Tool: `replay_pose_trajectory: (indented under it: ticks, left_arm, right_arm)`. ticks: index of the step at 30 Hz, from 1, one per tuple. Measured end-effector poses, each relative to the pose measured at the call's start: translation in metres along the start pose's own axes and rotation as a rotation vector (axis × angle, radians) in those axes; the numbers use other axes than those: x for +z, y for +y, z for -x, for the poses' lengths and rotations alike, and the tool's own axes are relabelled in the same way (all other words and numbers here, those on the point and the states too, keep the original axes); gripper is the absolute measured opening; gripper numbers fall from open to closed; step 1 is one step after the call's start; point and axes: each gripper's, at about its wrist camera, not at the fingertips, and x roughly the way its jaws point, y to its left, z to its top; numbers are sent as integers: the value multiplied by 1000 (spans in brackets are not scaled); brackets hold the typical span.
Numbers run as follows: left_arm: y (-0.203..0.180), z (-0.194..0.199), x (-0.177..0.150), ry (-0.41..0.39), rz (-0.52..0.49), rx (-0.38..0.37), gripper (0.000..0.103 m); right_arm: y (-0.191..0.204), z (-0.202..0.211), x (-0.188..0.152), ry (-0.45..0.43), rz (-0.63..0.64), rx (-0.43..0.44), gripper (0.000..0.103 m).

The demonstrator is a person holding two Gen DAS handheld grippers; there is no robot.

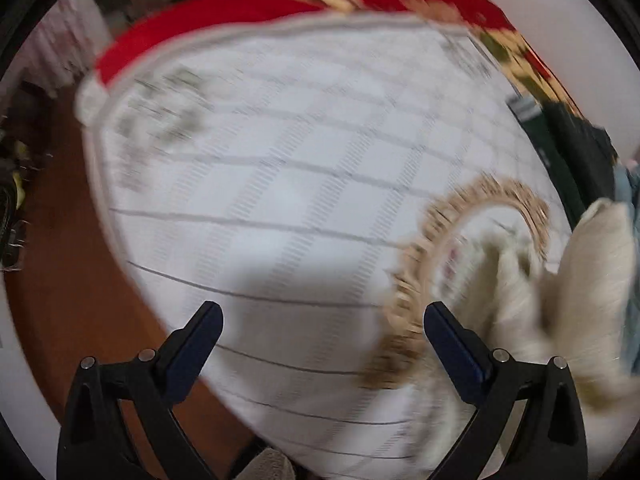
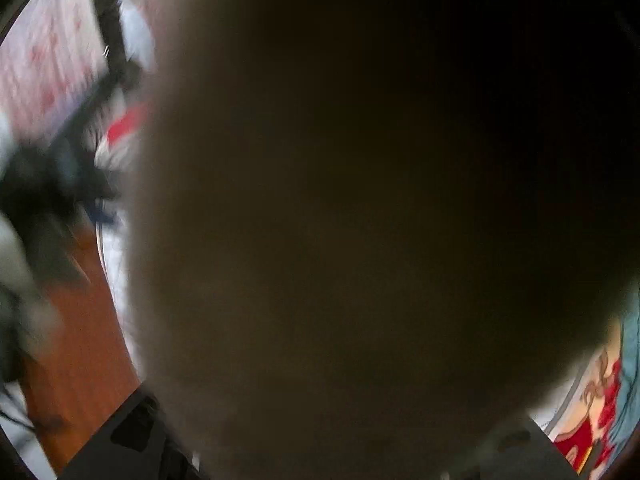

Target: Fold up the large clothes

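In the left wrist view my left gripper (image 1: 323, 322) is open and empty, held above a white bed cover with a grey grid (image 1: 280, 184). A cream knitted garment (image 1: 560, 292) with a tan fringed trim (image 1: 404, 308) lies bunched at the right, just past my right-hand finger (image 1: 452, 344). In the right wrist view a dark tan cloth (image 2: 360, 220) presses against the lens and hides my right gripper's fingertips; only the arm bases (image 2: 132, 436) show at the bottom.
A red patterned blanket (image 1: 248, 4) runs along the bed's far edge. Brown wooden floor (image 1: 68, 280) lies to the left of the bed. Dark green and black items (image 1: 560, 148) and light blue fabric (image 1: 628, 200) sit at the right. The view is motion-blurred.
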Motion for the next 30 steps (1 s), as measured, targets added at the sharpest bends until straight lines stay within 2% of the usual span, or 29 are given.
replay_pose_trajectory:
  ticks: [3, 5, 7, 8, 10, 13, 15, 16, 18, 21, 22, 23, 26, 27, 28, 29, 30]
  left_arm:
    - [13, 14, 9, -38, 10, 11, 103]
    - [17, 24, 12, -56, 13, 2, 103]
    - [16, 31, 13, -66, 11, -6, 103]
    - [17, 38, 14, -73, 9, -21, 103]
    - [15, 51, 15, -86, 1, -38, 103]
    - [-1, 67, 17, -86, -35, -92, 103]
    - [-24, 68, 16, -77, -79, -146, 103]
    - [-36, 65, 15, -68, -104, -148, 103]
    - [-60, 50, 5, -41, -162, -135, 103]
    - [-79, 9, -25, 29, -240, -12, 103]
    - [-78, -17, -43, 84, -259, 52, 103]
    - [-73, -33, -56, 124, -252, 72, 103]
    - [-52, -60, -83, 203, -178, 66, 103]
    - [-49, -62, -85, 206, -169, 65, 103]
    - [-48, -62, -86, 205, -167, 66, 103]
    - [-48, -62, -85, 202, -167, 70, 103]
    - [-50, -61, -83, 197, -175, 77, 103]
  right_arm:
    - [36, -25, -11, 67, 58, -8, 35]
    - [55, -34, -17, 98, 112, -15, 52]
    - [69, -33, -20, 127, 142, 39, 73]
    - [72, -26, -21, 136, 138, 78, 74]
    - [63, -8, -28, 152, 114, 147, 74]
    - [38, 22, -31, 205, 3, 322, 74]
    - [10, 34, -27, 252, -127, 416, 74]
    - [-5, 41, -27, 266, -196, 431, 74]
    - [-49, 50, -34, 297, -373, 438, 74]
    - [-110, 52, -41, 287, -598, 387, 73]
    - [-132, 54, -45, 278, -679, 356, 71]
    - [-140, 46, -35, 276, -711, 345, 67]
    - [-163, 17, -17, 293, -742, 295, 61]
    - [-163, 4, -10, 310, -726, 287, 54]
    - [-160, -13, -2, 333, -701, 295, 42]
    - [-147, -30, 6, 362, -679, 293, 36]
    - [-135, -55, 7, 446, -644, 300, 36]
